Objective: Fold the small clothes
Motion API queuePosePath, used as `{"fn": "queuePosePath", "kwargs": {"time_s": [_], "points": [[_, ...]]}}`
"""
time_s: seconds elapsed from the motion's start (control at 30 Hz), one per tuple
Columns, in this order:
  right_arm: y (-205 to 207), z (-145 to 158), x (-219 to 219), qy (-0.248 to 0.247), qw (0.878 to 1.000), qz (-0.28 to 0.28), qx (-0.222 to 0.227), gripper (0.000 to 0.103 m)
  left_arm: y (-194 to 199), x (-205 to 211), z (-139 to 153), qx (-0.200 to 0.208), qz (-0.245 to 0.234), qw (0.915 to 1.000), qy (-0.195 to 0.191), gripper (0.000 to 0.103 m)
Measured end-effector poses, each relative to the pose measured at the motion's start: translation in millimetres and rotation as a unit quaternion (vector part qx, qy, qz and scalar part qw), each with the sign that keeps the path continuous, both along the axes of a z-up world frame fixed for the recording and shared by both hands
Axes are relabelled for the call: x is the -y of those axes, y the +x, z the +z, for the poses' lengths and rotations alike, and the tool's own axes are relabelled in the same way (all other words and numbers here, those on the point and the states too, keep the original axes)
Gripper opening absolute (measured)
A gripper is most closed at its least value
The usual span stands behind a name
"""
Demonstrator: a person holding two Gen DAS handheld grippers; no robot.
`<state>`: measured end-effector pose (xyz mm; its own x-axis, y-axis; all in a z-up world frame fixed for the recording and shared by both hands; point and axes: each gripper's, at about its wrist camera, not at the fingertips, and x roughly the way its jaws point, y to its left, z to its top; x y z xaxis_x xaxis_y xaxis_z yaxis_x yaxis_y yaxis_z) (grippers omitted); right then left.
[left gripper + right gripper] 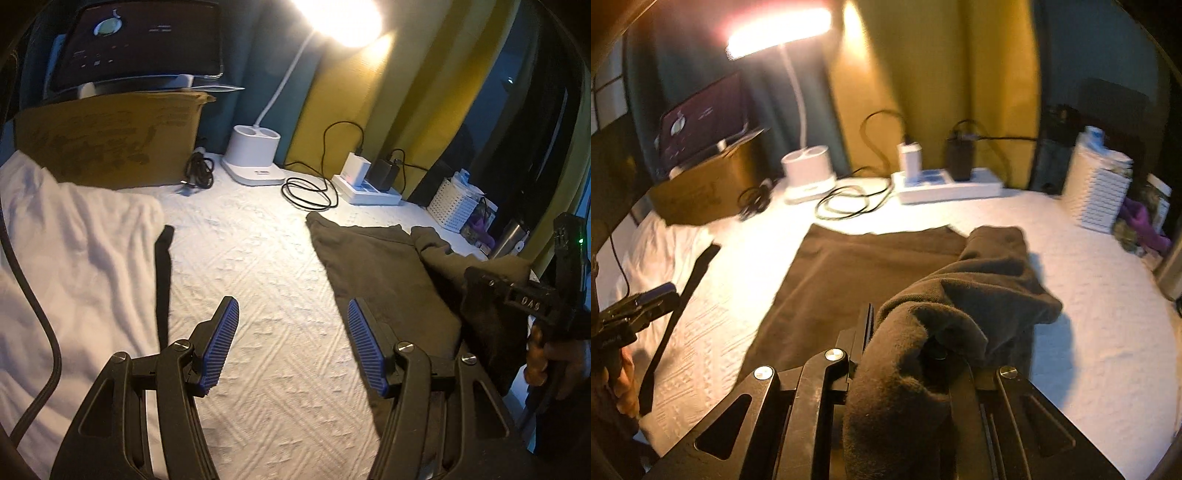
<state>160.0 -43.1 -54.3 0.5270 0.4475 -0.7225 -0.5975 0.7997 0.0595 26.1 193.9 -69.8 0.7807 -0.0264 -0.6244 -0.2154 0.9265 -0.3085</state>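
Right claw (905, 332) clenched on dark garment (857, 266), fabric over its fingers; left claw (293, 339) released.

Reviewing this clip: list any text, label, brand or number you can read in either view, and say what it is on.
"0A9", seen upside down, so the reading is uncertain: on the right gripper body, left wrist view.
Large dark print on the cardboard box: upside down and blurred, unreadable.
Marks on the dark screen above the box: too small to read.
Blue labels on the power strip: blurred, unreadable.
Nothing else legible.
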Motion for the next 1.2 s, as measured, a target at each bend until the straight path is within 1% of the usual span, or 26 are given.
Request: {"fn": "queuePosePath", "kwargs": {"time_s": [0.17,0.3,0.4,0.47,0.53,0.57,0.6,0.63,0.7,0.8,0.93,1.07,1.2], "points": [[-13,-11,-31,-0.014,0.999,0.027,-0.013,0.012,-10,-7,-1,0.004,0.001,1.0000,-0.002,0.062],[-18,-25,-47,-0.029,0.998,0.039,-0.033,0.012,-15,-10,-2,0.006,0.005,0.9999,-0.007,0.062],[-26,-42,-59,-0.051,0.996,0.046,-0.056,0.012,-18,-11,-2,0.006,0.006,0.9999,-0.008,0.062],[-32,-54,-67,-0.071,0.994,0.052,-0.066,0.015,-20,-11,-3,0.006,0.006,0.9999,-0.008,0.062],[-40,-60,-74,-0.087,0.993,0.053,-0.059,0.017,-22,-11,-2,0.006,0.006,0.9999,-0.008,0.062],[-43,-60,-75,-0.085,0.993,0.056,-0.060,0.021,-24,-11,-2,0.007,0.006,0.9999,-0.007,0.062],[-46,-60,-77,-0.077,0.992,0.067,-0.067,0.034,-26,-10,-1,0.008,0.006,0.9999,-0.007,0.062],[-51,-60,-79,-0.068,0.991,0.081,-0.077,0.049,-27,-10,-1,0.009,0.007,0.9999,-0.006,0.062],[-63,-61,-87,-0.063,0.990,0.105,-0.077,0.067,-30,-8,2,0.010,0.009,0.9999,-0.004,0.062],[-76,-59,-90,-0.065,0.988,0.123,-0.070,0.067,-34,-6,4,0.010,0.012,0.9999,-0.001,0.062],[-86,-46,-80,-0.047,0.987,0.134,-0.069,0.067,-35,0,7,0.009,0.012,0.9999,0.005,0.062],[-93,-21,-61,-0.020,0.991,0.126,-0.048,0.067,-32,12,14,0.008,0.003,0.9999,0.014,0.062],[-92,0,-34,0.003,0.995,0.101,-0.023,0.067,-22,32,20,0.007,-0.020,0.9995,0.024,0.062]]}}
